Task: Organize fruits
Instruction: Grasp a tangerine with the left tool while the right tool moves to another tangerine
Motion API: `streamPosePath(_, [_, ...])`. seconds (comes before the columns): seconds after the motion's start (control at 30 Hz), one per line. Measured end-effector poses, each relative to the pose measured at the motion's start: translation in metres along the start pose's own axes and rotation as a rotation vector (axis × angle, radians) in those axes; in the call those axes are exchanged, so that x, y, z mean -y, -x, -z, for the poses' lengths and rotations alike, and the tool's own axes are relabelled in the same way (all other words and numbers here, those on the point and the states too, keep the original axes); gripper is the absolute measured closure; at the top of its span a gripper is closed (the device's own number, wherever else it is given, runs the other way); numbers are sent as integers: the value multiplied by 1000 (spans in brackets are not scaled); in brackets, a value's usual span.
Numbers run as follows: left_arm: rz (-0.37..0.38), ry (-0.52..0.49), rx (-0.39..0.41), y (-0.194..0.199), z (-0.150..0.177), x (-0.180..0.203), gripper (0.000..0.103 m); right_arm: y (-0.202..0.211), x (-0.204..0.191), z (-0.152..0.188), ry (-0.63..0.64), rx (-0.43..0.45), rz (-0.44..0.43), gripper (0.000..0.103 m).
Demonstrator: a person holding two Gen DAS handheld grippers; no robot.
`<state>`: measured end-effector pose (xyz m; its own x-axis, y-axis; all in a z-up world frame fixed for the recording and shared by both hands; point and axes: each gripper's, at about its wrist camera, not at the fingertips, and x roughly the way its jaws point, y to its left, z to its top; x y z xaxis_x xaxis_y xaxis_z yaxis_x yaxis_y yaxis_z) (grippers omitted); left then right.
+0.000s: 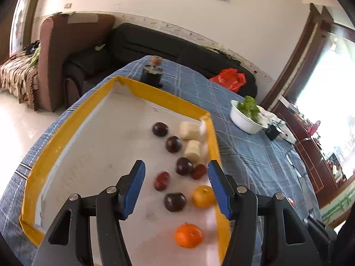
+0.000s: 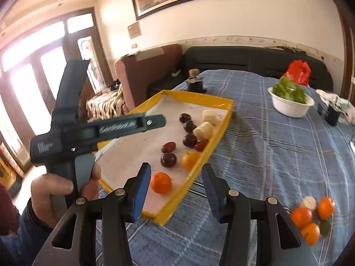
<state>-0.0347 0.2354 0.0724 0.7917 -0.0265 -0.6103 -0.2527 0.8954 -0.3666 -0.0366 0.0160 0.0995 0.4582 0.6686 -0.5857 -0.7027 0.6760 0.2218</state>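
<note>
Though unseen leftward — loose oranges (image 2: 310, 218) rightward

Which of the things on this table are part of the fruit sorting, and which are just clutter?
Job items:
yellow-rimmed tray
dark plums
red dates
oranges in the tray
pale banana pieces
loose oranges on the cloth

Lying about:
white bowl of greens
red plastic bag
dark jar with a knob lid
crumpled white cloth
</note>
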Motion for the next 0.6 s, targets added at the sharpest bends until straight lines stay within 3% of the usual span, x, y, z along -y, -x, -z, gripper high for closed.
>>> streamPosePath(0.1, [24, -45, 0, 5, 7, 20, 45, 17, 22, 1, -61, 16, -7, 51])
streamPosePath(0.23, [69, -116, -16, 8, 20, 53, 33, 39, 59, 4, -142, 38, 0, 51])
streamPosePath(0.47, [152, -251, -106, -5, 48, 115, 33, 79, 132, 8, -237, 62, 146, 51])
streamPosePath(0.6, [199, -309, -172, -19, 67, 145, 36, 85, 184, 25, -376, 60, 186, 51])
